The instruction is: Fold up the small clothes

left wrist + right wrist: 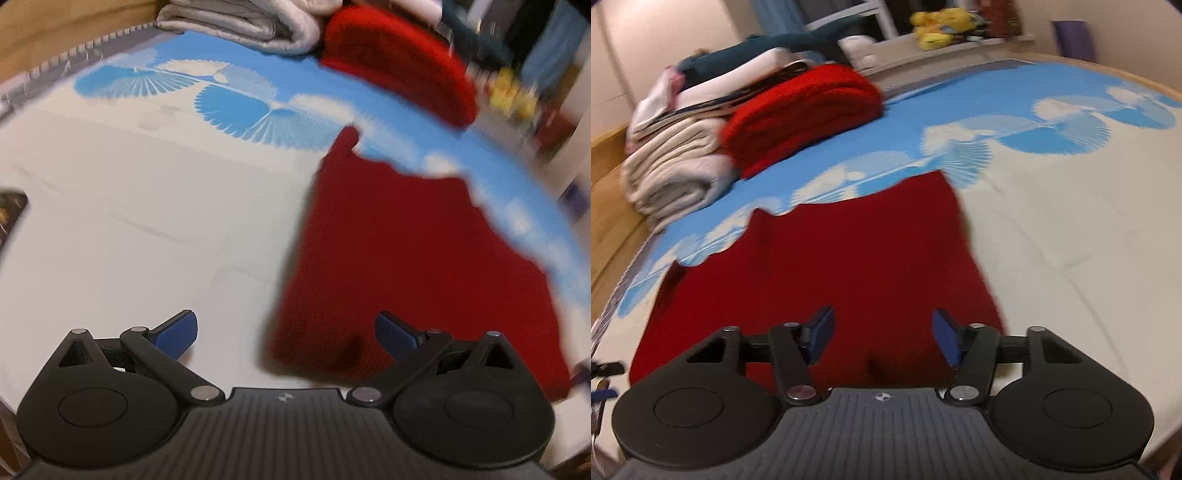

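Nearest the left wrist camera, the left gripper (284,334) stands with its blue-padded jaws spread wide and nothing between them; one pad hangs over bare white sheet, the other over the near edge of the red garment (406,258). In the right wrist view the right gripper (882,338) is likewise released, its jaws apart with no cloth pinched between the blue pads (822,332), and it hovers above the near part of the same garment. The red garment lies spread flat on the bed sheet (129,221), mostly on the white part of the sheet, with its far edge reaching onto the blue band printed with white and blue fan shapes. That far edge is uneven, with a small corner sticking up at one end; whether the cloth is already doubled over cannot be told through the blur. Near the left edge of the left wrist view, a dark flat object (11,212) sits on the sheet, too cut off to identify. Farther back, at the far side of the bed, a folded bright red blanket (805,110) lies on the blue band, just beside a stack of pale folded bedding (676,173). Behind these, white and dark teal fabrics are piled up, and a yellow soft toy (940,24) rests on a ledge against the wall, well apart from the garment.
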Motion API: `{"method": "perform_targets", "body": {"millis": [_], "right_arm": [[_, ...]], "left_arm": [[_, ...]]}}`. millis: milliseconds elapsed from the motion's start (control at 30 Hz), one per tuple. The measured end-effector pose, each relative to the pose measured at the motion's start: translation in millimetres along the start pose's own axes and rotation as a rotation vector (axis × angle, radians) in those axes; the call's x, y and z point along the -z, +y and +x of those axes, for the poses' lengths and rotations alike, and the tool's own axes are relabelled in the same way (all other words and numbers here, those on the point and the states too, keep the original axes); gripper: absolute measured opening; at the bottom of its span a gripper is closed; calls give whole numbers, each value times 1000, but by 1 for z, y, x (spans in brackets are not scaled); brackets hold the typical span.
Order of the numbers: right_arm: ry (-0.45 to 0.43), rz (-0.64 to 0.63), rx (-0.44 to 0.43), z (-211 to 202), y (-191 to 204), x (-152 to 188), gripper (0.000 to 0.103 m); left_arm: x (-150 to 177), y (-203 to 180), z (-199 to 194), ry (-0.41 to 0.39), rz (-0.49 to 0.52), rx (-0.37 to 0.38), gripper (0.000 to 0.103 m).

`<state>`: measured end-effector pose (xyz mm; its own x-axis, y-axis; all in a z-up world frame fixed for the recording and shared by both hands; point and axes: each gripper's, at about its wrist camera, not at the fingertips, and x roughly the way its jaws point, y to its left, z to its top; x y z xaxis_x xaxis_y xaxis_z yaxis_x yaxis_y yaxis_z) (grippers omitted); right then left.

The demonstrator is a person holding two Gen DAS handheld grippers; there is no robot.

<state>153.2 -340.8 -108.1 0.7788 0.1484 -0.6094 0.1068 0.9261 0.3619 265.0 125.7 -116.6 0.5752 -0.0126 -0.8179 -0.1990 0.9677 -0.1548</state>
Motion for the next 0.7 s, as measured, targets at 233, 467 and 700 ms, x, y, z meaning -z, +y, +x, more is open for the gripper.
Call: {"method": "perform_targets", "body": {"millis": [233, 467, 700], "right_arm": [[221, -55, 203, 47, -3, 6, 31], [34, 146, 151, 2, -21, -33, 36], [-71, 54, 118, 60, 9, -97, 37]], "left_arm": [[-4, 15, 17, 91, -3, -122, 103], [-46, 6, -22, -73, -54, -79, 102], [-124, -67, 49, -152, 118, -133, 102]]}}
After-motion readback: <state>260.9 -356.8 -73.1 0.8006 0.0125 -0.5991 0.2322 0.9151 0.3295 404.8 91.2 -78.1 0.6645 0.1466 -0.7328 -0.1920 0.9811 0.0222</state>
